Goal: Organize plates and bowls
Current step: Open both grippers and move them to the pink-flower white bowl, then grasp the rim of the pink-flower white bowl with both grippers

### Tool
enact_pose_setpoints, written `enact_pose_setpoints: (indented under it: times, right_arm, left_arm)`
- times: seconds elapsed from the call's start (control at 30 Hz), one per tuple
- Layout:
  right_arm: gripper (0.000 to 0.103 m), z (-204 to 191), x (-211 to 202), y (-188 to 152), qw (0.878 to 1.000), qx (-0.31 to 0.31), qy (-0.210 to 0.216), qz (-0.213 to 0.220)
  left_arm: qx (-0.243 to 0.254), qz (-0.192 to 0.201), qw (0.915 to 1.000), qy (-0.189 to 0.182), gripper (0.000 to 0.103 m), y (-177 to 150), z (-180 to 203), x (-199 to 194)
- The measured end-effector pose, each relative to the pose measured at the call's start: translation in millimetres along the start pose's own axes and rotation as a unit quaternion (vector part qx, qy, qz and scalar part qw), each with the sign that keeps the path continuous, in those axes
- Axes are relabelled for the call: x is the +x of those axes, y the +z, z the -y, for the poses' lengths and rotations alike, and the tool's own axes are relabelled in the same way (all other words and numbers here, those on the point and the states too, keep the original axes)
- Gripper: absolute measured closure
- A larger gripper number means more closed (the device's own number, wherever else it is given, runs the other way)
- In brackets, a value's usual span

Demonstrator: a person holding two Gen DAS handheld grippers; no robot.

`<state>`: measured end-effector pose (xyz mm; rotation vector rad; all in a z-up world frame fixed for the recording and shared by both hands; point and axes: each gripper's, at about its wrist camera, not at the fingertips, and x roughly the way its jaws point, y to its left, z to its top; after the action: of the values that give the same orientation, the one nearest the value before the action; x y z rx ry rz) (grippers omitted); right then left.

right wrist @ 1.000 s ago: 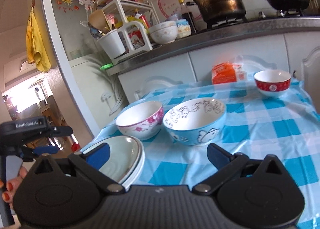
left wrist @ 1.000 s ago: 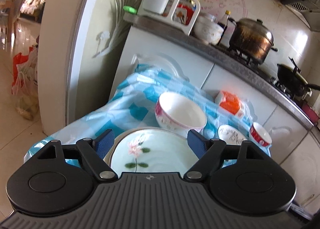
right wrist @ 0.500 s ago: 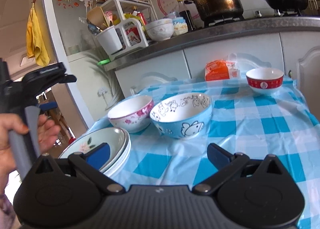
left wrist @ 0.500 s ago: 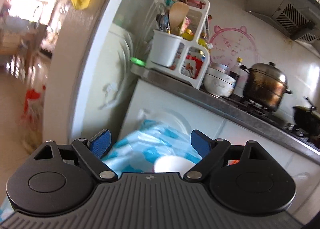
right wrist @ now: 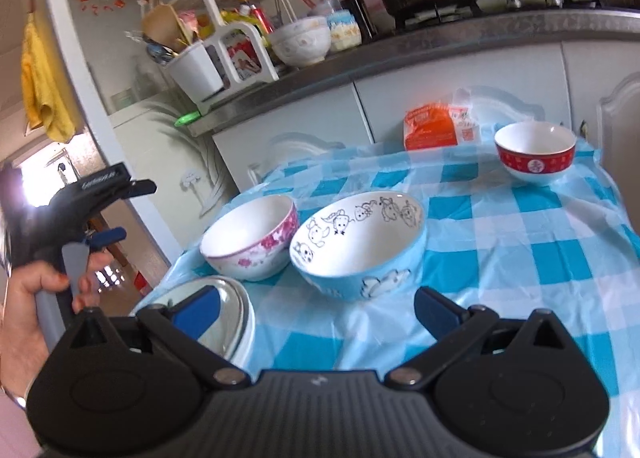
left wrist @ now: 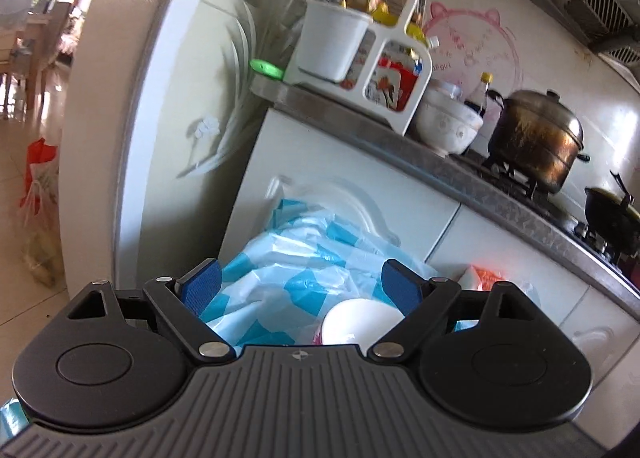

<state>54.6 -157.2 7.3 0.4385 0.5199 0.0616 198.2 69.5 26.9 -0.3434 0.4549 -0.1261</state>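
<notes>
In the right wrist view a stack of pale plates (right wrist: 234, 300) lies at the table's near left corner. Behind it stand a white bowl with pink flowers (right wrist: 252, 242) and, touching it, a blue cartoon bowl (right wrist: 360, 246). A small red bowl (right wrist: 536, 154) sits far right. My right gripper (right wrist: 316, 310) is open and empty, hovering in front of the blue bowl. My left gripper (right wrist: 128, 212), held by a hand (right wrist: 32, 298), hangs open off the table's left edge. From the left wrist view, the left gripper (left wrist: 300, 282) holds nothing, and the pink-flowered bowl (left wrist: 360, 322) peeks up below it.
A blue-and-white checked cloth (right wrist: 500, 242) covers the table. An orange packet (right wrist: 432, 126) lies at its back edge against white cabinets. Above, the counter (left wrist: 440, 170) carries a white utensil rack (left wrist: 360, 46), stacked bowls (left wrist: 448, 126) and a metal pot (left wrist: 536, 142).
My left gripper has lifted off the plate stack and tilted up, so the plates dropped out of its view. My right gripper has moved in closer to the bowls.
</notes>
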Motion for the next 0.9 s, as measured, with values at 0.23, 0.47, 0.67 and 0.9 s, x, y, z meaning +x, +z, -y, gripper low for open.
enact_pose_setpoints:
  times: [0.23, 0.47, 0.67, 0.9]
  right_arm:
    - [0.001, -1, 39, 49, 0.999, 0.029, 0.032, -0.018]
    - [0.001, -12, 87, 90, 0.996, 0.036, 0.064, -0.043]
    - [0.002, -19, 134, 104, 0.991, 0.057, 0.082, -0.093]
    - [0.017, -19, 175, 114, 0.982, 0.083, 0.087, -0.144]
  left_arm:
    - [0.013, -0.056, 0.9982, -0.013, 0.000, -2, -1, 26]
    - [-0.010, -0.115, 0.9915, -0.058, 0.004, -9, -1, 46]
    - [-0.020, -0.162, 0.9842, -0.067, 0.010, -19, -3, 62]
    - [-0.008, -0.177, 0.9794, -0.097, 0.007, -21, 1, 67]
